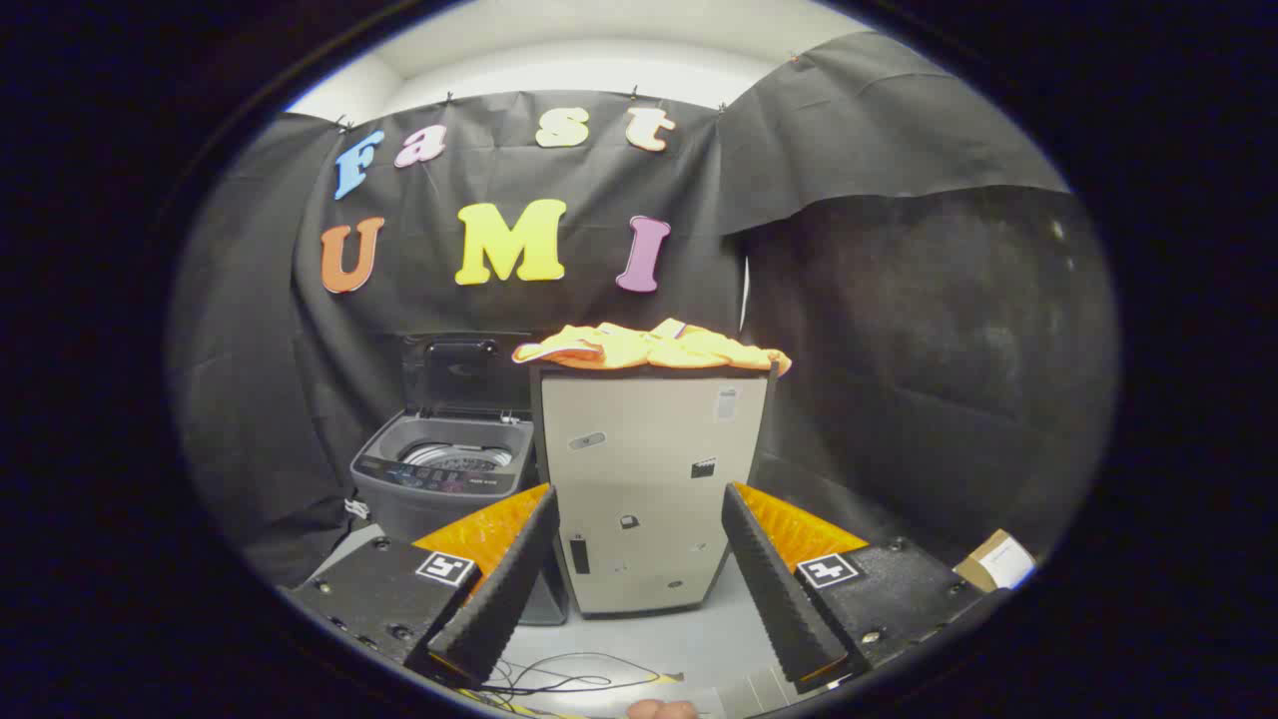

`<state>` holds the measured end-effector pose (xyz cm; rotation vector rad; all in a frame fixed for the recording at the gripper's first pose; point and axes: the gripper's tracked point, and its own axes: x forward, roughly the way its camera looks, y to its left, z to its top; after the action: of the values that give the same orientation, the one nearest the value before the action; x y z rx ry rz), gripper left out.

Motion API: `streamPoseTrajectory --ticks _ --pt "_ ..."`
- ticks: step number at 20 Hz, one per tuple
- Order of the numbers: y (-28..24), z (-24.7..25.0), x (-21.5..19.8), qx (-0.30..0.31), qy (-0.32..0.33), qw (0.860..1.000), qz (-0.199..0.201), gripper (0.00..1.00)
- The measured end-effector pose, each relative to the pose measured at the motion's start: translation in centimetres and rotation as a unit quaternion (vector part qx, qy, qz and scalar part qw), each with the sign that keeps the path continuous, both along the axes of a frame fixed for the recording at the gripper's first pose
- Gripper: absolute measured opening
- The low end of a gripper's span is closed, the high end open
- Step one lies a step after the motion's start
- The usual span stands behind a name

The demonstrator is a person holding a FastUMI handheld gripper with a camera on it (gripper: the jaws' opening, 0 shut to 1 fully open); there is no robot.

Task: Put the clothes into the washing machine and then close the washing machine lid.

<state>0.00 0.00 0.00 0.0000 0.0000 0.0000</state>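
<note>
- Gripper (639,559) spread wide, fingers holding nothing.
- Yellow clothes (654,347) heaped atop the beige cabinet (649,479), beyond them.
- Washing machine (444,474) beside it, lid (461,371) up.

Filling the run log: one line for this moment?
gripper: jaws open, empty | clothes: atop cabinet | washing machine: lid up

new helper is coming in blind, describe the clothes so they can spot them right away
Find the tall beige cabinet standing beyond the open claw, with the open washing machine beside it. The clothes lie in a crumpled heap on the cabinet's top. They are bright orange-yellow, the only soft thing there.
</note>
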Motion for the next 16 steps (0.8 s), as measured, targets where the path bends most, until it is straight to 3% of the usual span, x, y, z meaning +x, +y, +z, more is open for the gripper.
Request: streamPoseTrajectory --ticks 16 --pt "0.3 1.9 0.9 -0.003 -0.006 1.000 0.001 1.00"
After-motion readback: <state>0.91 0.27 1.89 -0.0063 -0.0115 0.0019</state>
